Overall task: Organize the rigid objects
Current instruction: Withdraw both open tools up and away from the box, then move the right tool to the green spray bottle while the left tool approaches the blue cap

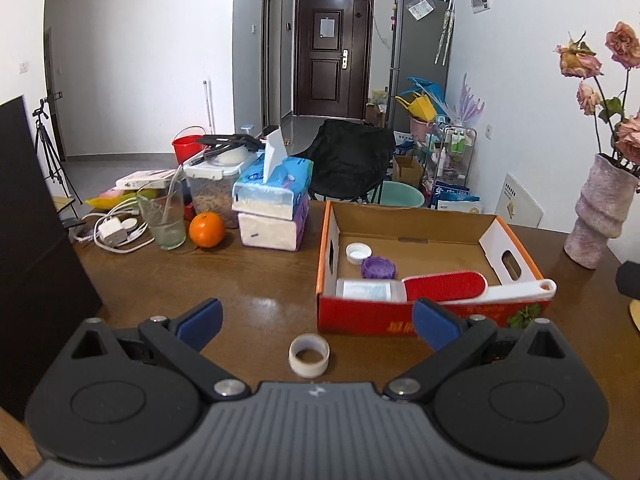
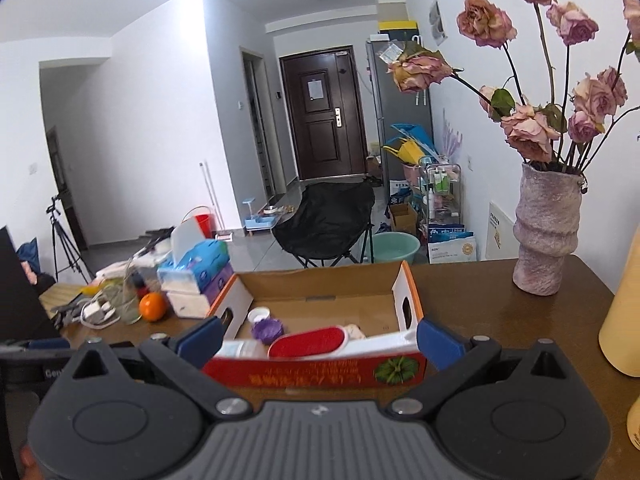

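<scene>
A red and orange cardboard box (image 1: 416,222) stands on the brown table. Inside lie a red lint brush with a white handle (image 1: 446,286), a clear bottle (image 1: 370,290), a white cap (image 1: 358,253) and a purple lid (image 1: 378,268). A roll of white tape (image 1: 309,355) lies on the table in front of the box, between and just below my left gripper's open fingers. My left gripper (image 1: 316,320) is open and empty. My right gripper (image 2: 318,340) is open and empty, just in front of the box (image 2: 320,284), with the brush (image 2: 308,342) beyond it.
An orange (image 1: 206,229), a glass (image 1: 163,216), stacked tissue packs (image 1: 274,204), a food container (image 1: 212,184) and chargers (image 1: 114,232) crowd the table's far left. A vase of dried roses (image 1: 600,212) stands at the right, seen also in the right wrist view (image 2: 546,232). A yellow object (image 2: 624,312) is at far right.
</scene>
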Demonstrator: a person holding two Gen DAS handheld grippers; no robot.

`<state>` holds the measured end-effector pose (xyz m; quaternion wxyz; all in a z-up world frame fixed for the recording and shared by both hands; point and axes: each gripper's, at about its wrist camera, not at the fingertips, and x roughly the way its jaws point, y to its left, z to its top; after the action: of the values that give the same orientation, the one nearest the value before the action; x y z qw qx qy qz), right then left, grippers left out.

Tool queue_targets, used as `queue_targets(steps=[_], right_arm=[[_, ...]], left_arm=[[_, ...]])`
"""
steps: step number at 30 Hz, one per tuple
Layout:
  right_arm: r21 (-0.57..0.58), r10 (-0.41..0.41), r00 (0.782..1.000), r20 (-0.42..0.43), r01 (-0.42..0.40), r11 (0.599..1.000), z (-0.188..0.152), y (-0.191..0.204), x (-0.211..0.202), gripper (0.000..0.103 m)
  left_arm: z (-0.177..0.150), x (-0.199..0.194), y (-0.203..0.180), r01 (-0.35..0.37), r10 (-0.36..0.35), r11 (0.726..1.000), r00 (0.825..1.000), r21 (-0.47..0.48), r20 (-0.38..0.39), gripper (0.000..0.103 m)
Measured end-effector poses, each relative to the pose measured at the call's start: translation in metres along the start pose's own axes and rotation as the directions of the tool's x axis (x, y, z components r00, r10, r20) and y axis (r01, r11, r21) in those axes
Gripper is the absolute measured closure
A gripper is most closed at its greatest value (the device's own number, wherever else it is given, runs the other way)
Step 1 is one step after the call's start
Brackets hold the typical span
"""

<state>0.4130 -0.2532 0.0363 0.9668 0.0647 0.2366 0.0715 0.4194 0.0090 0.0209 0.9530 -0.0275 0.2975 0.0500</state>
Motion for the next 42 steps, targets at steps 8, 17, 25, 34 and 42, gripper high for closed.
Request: queue_targets(steps=[8,17,25,34,42], right_arm=[[-0.061,0.030,1.000,-0.009,-0.031,0.998,-0.031,0.013,-0.036,0.000],[-0.118,-0.011,0.998,-0.058,0.004,0.993,-0.075,0.021,-0.052,0.000],[-0.139,-0.031,0.996,-0.078,0.020,0.990,-0.109,0.024,-0.063,0.000],[-0.163,-0.071,0.995,-0.070,0.058,0.985,-0.138,0.033,-0.080,0.000],[-0.160,-0.114,0.991,-0.067,0.102,0.982,-0.154,0.034,-0.081,0.000]], left_arm=[[-0.032,-0.031,0.006,0.014,-0.014,1.000,1.000,0.023,0.011,0.000],[-0.073,-0.047,0.012,0.054,-0.054,0.997,0.999,0.047,0.003,0.000],[-0.097,-0.060,0.026,0.070,-0.071,0.997,0.997,0.027,0.029,0.000],[-0.119,-0.067,0.041,0.090,-0.091,0.996,0.995,0.026,0.044,0.000],[-0.135,-0.067,0.056,0.089,-0.089,0.996,0.995,0.000,0.047,0.000]])
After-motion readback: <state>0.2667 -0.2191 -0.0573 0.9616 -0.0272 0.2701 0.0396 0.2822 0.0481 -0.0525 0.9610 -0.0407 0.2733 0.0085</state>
